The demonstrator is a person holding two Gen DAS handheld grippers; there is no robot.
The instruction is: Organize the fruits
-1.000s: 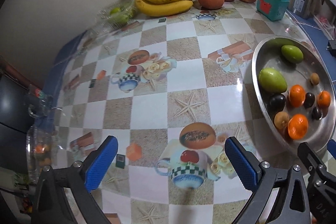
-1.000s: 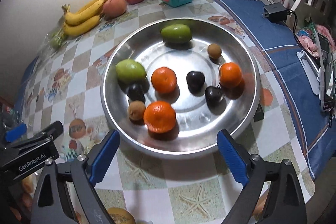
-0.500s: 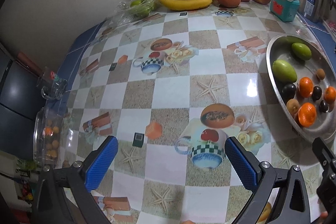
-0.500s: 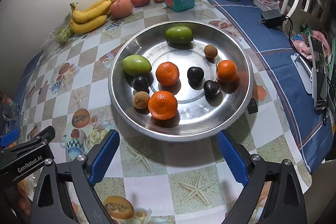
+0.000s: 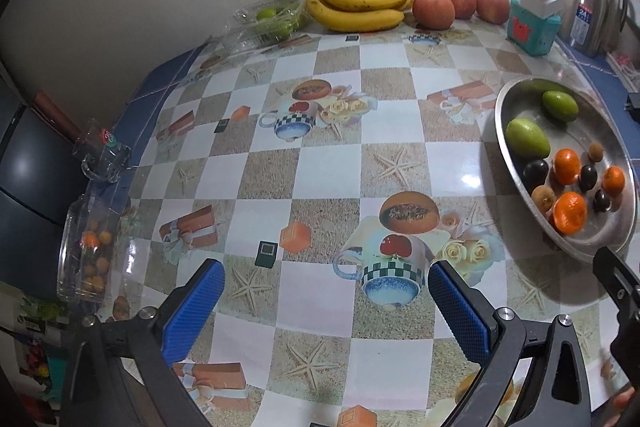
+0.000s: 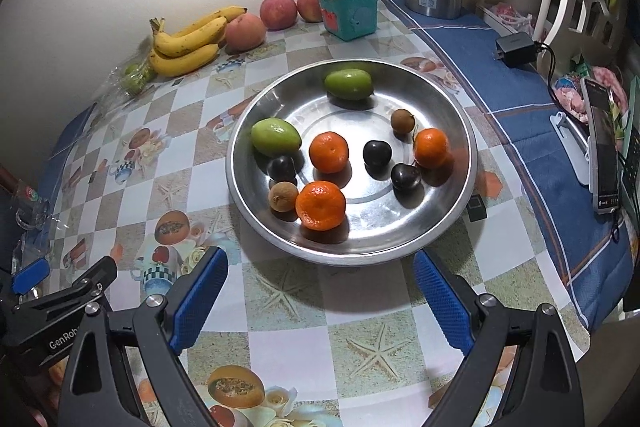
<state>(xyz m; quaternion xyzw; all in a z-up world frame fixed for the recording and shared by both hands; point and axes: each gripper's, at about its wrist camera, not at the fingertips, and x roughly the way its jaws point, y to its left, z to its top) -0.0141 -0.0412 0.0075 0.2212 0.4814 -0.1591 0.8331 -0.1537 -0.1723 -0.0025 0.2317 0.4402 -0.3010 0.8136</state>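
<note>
While my left gripper (image 5: 324, 301) and right gripper (image 6: 320, 291) hover spread apart and empty, mixed fruit sits in the steel tray (image 6: 460, 211).

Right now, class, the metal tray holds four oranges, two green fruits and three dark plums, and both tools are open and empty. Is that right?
Not quite. The metal tray holds three oranges, not four; the right wrist view shows them plainly. The two green fruits and three dark plums are there, and the left tool and right tool are both open and empty.

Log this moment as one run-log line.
left gripper: open, empty, over table | right gripper: open, empty, short of metal tray | tangerines, dark plums: in tray
</note>
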